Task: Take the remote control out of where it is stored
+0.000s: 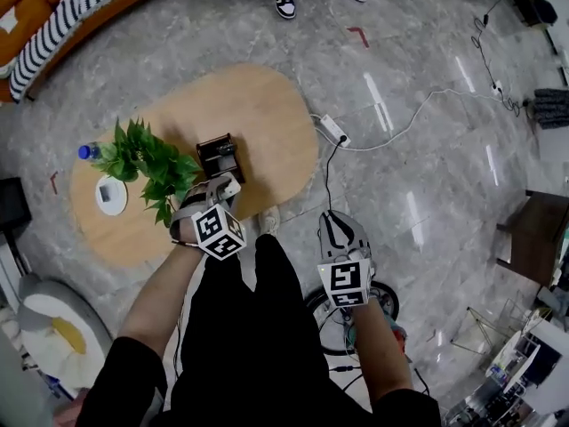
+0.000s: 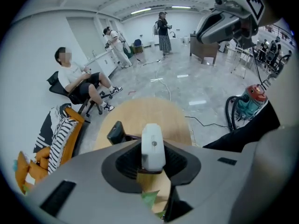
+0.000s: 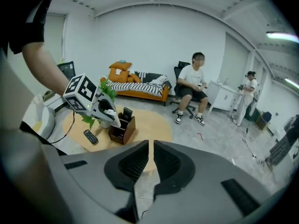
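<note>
white remote pinched, just over its holder
left gripper (image 2: 153, 164) pinches the white remote (image 2: 153, 143) upright; right gripper (image 3: 150, 162) is pressed nearly together, empty. beyond, the wooden holder (image 1: 219, 157) stands on the table (image 1: 267, 118). best raised straight with a firm pinch, clear of the holder's rim and the plant (image 1: 147, 163)

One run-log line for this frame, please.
left gripper: shut on white remote, raised by brown organizer box | right gripper: jaws closed, empty, over floor | step: remote out of box
</note>
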The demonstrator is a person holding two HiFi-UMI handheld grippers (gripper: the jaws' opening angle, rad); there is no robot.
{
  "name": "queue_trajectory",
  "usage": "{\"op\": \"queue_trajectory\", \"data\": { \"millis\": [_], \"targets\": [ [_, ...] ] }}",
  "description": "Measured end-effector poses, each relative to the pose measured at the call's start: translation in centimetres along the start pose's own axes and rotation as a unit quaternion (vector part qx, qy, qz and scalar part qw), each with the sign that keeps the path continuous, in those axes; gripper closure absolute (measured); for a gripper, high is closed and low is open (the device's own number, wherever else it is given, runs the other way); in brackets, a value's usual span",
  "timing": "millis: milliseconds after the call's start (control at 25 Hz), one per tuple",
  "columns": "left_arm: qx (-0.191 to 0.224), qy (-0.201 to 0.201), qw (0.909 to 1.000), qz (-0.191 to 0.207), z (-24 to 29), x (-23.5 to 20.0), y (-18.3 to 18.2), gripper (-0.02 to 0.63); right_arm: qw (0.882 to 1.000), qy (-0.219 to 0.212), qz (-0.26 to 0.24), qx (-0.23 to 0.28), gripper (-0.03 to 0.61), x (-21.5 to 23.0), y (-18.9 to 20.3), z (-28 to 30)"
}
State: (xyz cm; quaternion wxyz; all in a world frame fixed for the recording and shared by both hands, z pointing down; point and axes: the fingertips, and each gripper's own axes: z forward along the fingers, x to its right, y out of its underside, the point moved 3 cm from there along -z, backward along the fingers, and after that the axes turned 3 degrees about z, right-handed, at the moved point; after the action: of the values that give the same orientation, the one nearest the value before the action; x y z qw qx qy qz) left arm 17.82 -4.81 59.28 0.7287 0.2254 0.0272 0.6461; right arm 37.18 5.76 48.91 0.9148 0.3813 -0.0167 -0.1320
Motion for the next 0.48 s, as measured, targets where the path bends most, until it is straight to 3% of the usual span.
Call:
{"op": "queue_trajectory", "data": {
  "millis": [480],
  "targets": [
    [0.076, -0.077, 0.9913, -0.074, -11.4, -4.2, 3.7, 0.505, 0.993, -0.068, -0.084, 0.04, 0.541, -9.7, -8.7, 2.1]
  ]
}}
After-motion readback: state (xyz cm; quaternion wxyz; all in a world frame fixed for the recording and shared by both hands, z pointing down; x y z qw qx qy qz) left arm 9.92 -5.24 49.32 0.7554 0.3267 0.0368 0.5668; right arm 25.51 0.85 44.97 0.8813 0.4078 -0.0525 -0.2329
